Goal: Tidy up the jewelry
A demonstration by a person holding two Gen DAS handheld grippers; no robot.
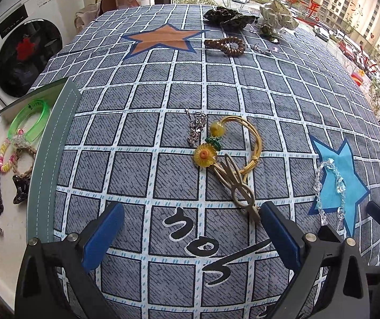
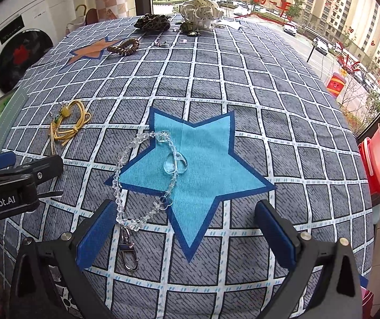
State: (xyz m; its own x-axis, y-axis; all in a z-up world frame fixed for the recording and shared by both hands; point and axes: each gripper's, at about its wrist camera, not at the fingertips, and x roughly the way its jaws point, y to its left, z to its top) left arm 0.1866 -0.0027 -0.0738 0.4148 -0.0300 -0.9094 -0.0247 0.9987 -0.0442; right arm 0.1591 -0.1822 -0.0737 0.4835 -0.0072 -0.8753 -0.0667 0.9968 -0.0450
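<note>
Both tongs released: left tongs [image 1: 190,228] face the gold bracelet [image 1: 232,146] mid-frame; right tongs [image 2: 184,228] over what looks like a crystal chain [image 2: 136,186].

Clear bead chain [image 2: 147,178] lies looped flat, seemingly untangled, across blue star [image 2: 206,164].

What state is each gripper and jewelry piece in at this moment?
left gripper: open, holding nothing.
right gripper: open, holding nothing.
crystal bead chain: lying loose on the tablecloth, partly across the blue star.
gold wire bracelet: lying flat on the cloth.
beige hair clip: on the cloth, touching the bracelet.
jewelry box: open, several pieces inside.
green bangle: in the box.
</note>
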